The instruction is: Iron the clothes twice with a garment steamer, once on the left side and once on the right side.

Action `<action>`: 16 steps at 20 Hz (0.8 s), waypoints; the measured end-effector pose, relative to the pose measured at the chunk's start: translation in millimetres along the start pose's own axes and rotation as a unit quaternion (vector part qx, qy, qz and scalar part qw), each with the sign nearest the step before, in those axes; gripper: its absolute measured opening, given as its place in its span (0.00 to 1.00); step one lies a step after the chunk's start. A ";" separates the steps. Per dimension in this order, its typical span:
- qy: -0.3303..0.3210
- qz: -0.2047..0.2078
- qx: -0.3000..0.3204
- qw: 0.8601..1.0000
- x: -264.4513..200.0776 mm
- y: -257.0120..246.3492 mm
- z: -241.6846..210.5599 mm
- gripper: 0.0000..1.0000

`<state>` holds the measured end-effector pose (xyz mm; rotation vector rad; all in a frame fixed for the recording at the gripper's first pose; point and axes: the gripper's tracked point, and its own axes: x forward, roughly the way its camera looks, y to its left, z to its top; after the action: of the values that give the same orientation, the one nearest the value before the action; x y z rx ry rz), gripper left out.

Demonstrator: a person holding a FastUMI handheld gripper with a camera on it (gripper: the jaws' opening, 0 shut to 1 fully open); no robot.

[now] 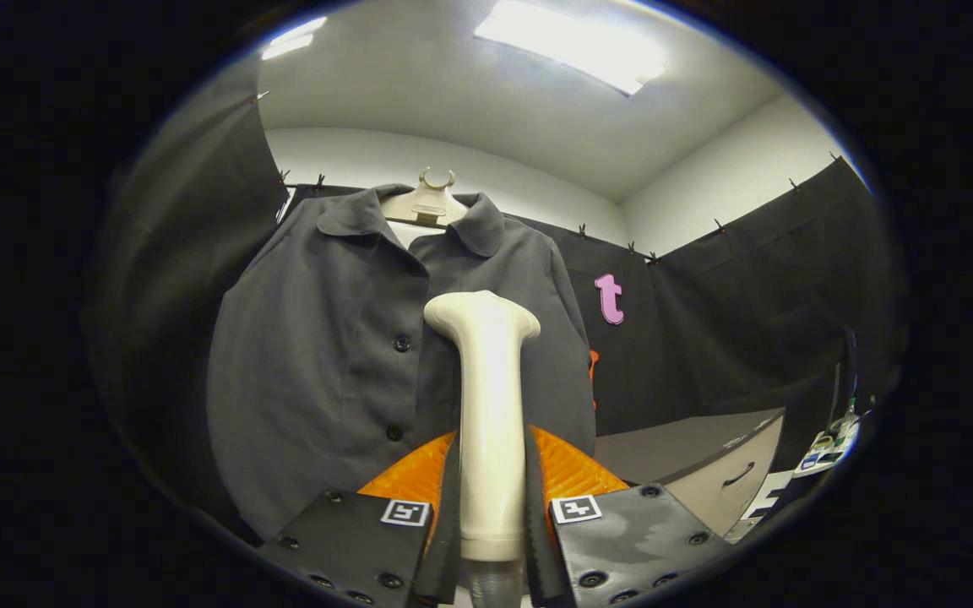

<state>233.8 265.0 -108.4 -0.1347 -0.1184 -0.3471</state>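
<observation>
A cream garment steamer (489,405) stands upright between my two fingers, and my gripper (491,485) is shut on its handle. Its flared head points up and sits in front of a dark grey buttoned shirt (343,355), just right of the button line. The shirt hangs on a pale hanger (427,203) against the black cloth wall. I cannot tell whether the steamer head touches the fabric. The shirt's left half, with its buttons, is in plain sight; the steamer covers part of the right half.
A grey cabinet with a drawer handle (723,473) stands to the right, beyond the fingers. Small items sit on a surface (833,443) at the far right. Black cloth walls close in the left and back sides.
</observation>
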 end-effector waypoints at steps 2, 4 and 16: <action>-0.002 -0.002 0.002 1.000 -2.1 -1.6 -3.1 0.39; 0.000 -0.003 -0.007 1.000 -5.0 -1.6 -8.3 0.39; 0.040 0.005 -0.015 0.999 -45.1 -15.2 -60.7 0.39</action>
<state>192.0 256.5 -172.6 -0.1505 -0.0327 -0.3433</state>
